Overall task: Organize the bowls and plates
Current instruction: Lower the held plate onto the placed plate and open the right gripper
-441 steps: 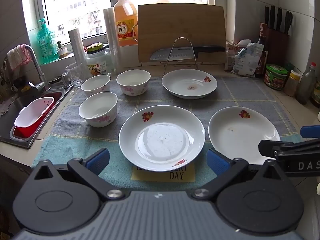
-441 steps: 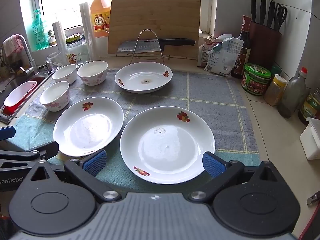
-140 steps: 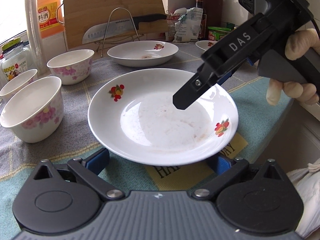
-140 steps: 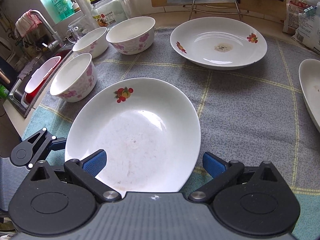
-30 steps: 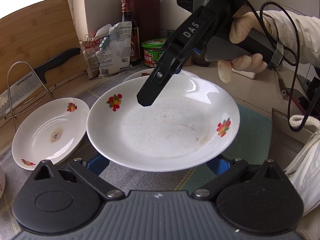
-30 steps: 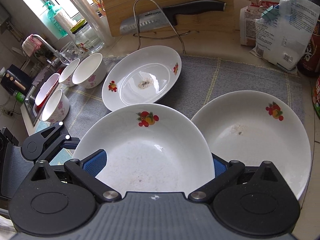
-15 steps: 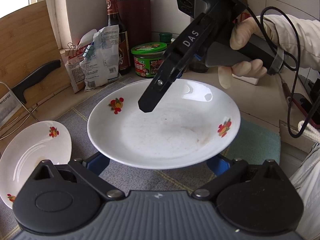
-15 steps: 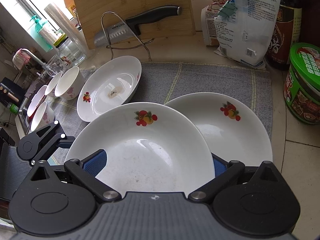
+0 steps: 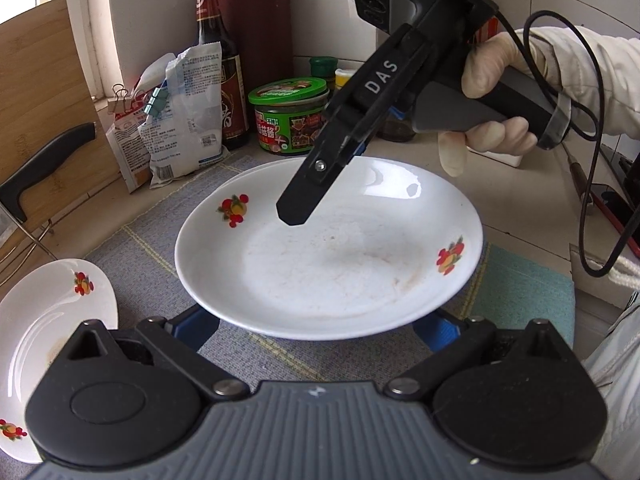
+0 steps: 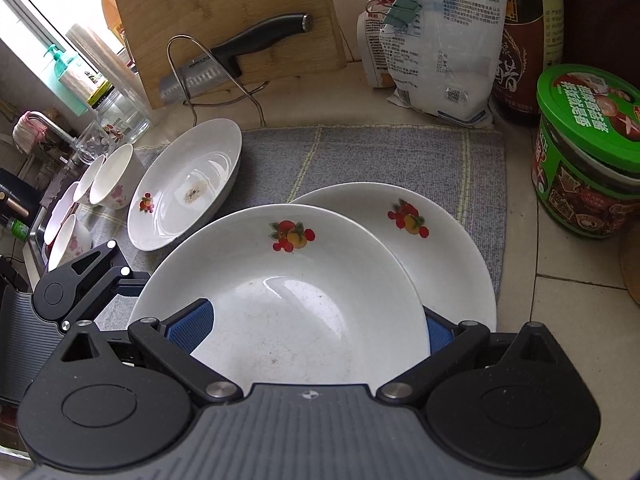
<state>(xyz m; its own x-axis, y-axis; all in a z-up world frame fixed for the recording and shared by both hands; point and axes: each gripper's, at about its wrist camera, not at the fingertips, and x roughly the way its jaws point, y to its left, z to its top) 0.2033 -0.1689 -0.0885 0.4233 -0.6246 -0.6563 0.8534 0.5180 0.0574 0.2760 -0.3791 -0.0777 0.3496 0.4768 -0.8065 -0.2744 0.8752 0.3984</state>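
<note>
A white plate with fruit prints [image 9: 328, 248] [image 10: 280, 292] hangs above the grey mat, held from two sides. My left gripper [image 9: 316, 326] is open wide, its blue pads under the plate's near rim. My right gripper [image 10: 308, 328] is open too, with one finger above the plate and its pads at the rim. Below it lies a second plate [image 10: 436, 248] on the mat. A third plate [image 10: 188, 184] [image 9: 48, 320] lies to the left. Three flowered bowls [image 10: 112, 176] stand at the far left.
A green-lidded jar [image 10: 588, 148], a dark sauce bottle [image 10: 528, 40] and a clipped white bag [image 10: 432, 40] stand behind the mat [image 10: 360, 156]. A cutting board [image 10: 228, 20] with a knife on a wire rack [image 10: 240, 56] leans at the back. The sink lies far left.
Both grippers have carried the plate to the right, over the second plate. It now hangs lower and covers more of that plate.
</note>
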